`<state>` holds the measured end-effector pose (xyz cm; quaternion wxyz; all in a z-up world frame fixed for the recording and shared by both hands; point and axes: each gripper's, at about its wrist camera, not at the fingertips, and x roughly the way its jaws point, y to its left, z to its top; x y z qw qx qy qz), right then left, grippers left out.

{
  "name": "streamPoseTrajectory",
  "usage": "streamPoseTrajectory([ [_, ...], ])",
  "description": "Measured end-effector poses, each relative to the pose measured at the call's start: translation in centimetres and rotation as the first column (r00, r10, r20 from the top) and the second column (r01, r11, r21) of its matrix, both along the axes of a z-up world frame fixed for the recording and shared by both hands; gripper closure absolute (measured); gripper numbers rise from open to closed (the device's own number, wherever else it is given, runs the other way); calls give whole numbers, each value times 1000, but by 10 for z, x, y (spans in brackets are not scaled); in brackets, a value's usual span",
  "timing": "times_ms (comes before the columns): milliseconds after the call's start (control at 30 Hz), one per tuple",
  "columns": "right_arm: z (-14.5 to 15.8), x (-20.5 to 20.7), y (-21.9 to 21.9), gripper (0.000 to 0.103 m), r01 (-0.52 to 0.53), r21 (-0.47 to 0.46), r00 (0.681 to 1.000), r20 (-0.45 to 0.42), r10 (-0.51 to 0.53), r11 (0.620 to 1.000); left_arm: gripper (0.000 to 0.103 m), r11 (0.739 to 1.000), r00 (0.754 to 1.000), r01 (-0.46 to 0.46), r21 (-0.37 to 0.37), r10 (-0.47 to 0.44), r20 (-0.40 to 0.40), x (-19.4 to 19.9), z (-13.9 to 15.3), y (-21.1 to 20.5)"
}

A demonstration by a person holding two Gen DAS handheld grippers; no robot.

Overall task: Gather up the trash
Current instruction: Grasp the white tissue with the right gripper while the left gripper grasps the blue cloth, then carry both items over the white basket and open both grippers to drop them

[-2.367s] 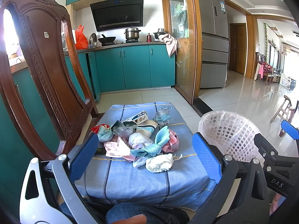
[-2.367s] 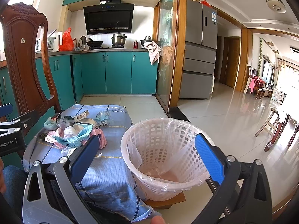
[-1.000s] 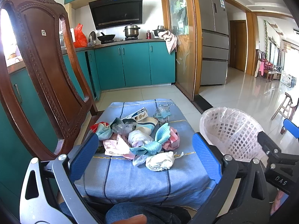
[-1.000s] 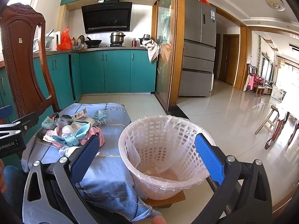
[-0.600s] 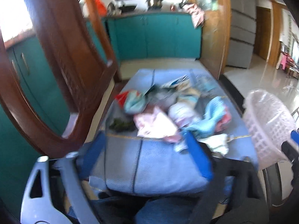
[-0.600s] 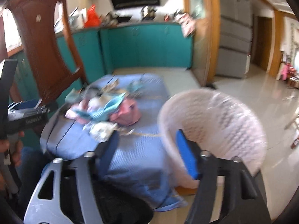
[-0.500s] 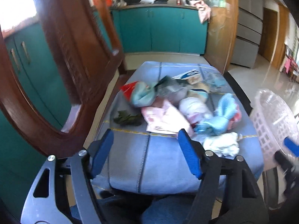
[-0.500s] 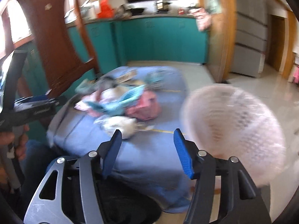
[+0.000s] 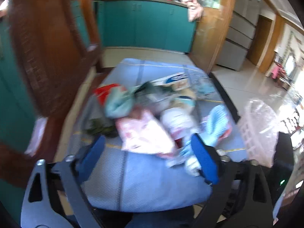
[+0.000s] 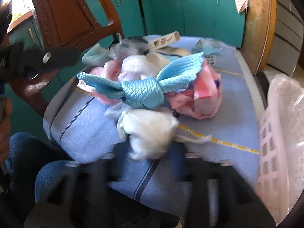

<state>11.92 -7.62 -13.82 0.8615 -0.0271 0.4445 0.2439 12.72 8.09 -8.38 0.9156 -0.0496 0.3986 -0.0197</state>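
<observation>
blue striped cloth covers a low stool, trash heaped on it: white wad nearest, teal knotted wrapper behind it, pink bag to its right, pink wrapper, green scrap, flat box at back. white basket just beside.

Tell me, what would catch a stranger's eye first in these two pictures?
Probably the heap of crumpled trash on the blue cloth, above all the shiny light-blue wrapper twisted like a bow at its middle, with a white crumpled bag just in front. At the right edge stands a pale lattice basket lined with clear plastic, and a dark carved wooden chair rises behind the heap on the left.
</observation>
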Motion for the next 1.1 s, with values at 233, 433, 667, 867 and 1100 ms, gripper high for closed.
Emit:
streamPoseTrajectory([
  [233, 23, -26, -29, 76, 27, 11, 999, 17, -27, 1000, 23, 988, 988, 153, 38, -151, -33, 22, -6, -48],
  [433, 29, -52, -63, 76, 74, -63, 997, 19, -73, 995, 43, 961, 960, 267, 75, -258, -110, 25, -33, -82],
  [667, 38, -60, -77, 76, 117, -72, 992, 51, -113, 991, 54, 937, 933, 345, 61, -335, -131, 18, -41, -93],
  [867, 43, -71, -81, 76, 130, -92, 989, 84, -123, 987, 46, 917, 910, 396, 50, -385, -153, 12, -48, -106],
  [1100, 55, -74, -94, 76, 161, -74, 982, 112, -152, 984, 71, 926, 915, 376, 43, -363, -173, 15, -60, -108],
])
